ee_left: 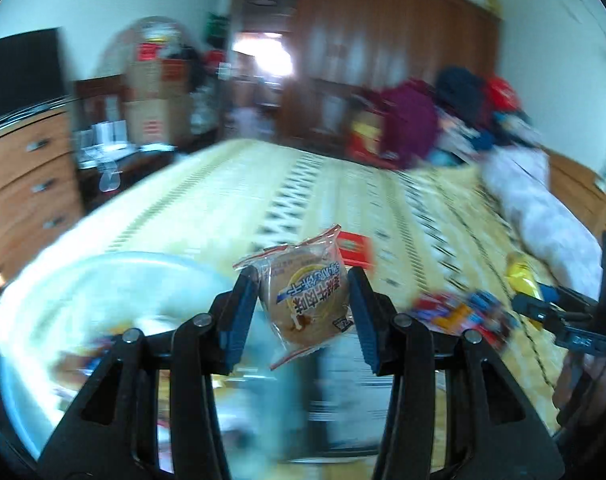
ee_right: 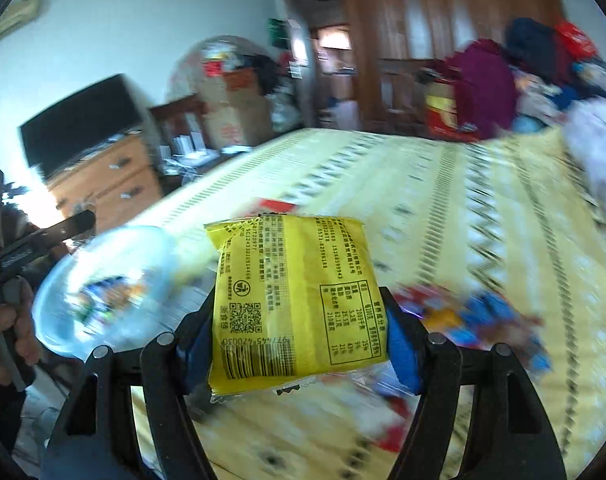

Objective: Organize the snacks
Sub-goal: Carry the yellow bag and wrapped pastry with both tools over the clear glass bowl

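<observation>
In the left wrist view my left gripper [ee_left: 303,300] is shut on a clear wrapped round pastry [ee_left: 307,292], lifted above the bed. A clear plastic bowl [ee_left: 63,280] with several snacks in it lies blurred to its lower left. In the right wrist view my right gripper [ee_right: 303,332] is shut on a yellow snack packet [ee_right: 295,300], back label upward, also held in the air. The bowl [ee_right: 55,320] appears at that view's left. Loose red and blue snack packets [ee_right: 475,320] lie on the yellow patterned bedspread [ee_right: 443,208]; a red packet [ee_left: 355,248] lies behind the pastry.
A wooden drawer chest [ee_left: 27,176] with a dark screen on it stands left of the bed. Cardboard boxes [ee_left: 155,100] and a wardrobe [ee_left: 391,52] stand beyond. Piled clothes [ee_left: 443,116] and a pale quilt [ee_left: 543,208] fill the bed's right side. A hand [ee_right: 11,332] holds the other gripper.
</observation>
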The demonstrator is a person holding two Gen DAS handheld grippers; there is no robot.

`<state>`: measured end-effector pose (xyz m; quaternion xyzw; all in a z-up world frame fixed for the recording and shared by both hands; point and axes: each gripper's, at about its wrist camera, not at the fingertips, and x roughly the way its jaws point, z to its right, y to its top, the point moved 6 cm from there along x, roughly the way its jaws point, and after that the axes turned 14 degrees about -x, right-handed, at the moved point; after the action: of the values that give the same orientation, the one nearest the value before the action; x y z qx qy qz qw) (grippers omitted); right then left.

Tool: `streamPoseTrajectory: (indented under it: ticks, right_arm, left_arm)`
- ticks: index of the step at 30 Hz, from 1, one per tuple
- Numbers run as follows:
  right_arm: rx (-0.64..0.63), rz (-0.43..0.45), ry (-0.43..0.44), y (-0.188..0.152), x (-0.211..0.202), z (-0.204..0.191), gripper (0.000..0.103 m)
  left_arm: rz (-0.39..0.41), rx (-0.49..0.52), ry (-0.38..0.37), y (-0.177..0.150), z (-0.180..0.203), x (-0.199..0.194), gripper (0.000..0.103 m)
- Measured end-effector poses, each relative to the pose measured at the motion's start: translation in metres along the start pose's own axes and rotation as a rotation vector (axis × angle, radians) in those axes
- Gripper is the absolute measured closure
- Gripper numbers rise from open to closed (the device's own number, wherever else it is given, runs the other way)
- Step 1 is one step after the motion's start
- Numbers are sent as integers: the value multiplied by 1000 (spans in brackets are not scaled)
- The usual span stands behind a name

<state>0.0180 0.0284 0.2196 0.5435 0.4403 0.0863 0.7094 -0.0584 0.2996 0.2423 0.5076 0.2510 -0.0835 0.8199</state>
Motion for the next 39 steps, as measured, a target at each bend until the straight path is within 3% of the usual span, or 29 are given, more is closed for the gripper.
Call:
streamPoseTrajectory:
  ticks: [6, 12, 16, 21, 39]
  right_arm:
    - [-64, 26, 165, 63, 44, -96, 28]
    - [-129, 5, 295, 94, 79, -184, 28]
    - [-184, -29, 343, 98, 100, -232, 28]
    - [-209, -76, 367, 85, 117, -261, 28]
    - [-213, -118, 375, 81, 130, -269, 27]
  left_arm:
    - [35, -122, 164, 24, -106, -2, 56]
    - [-14, -178, 268, 3, -144, 12, 56]
    - [-21, -188, 293, 2, -159, 6, 56]
    - [-24, -198, 284, 1, -175, 3, 56]
    - [-49, -209, 267, -3, -191, 7, 56]
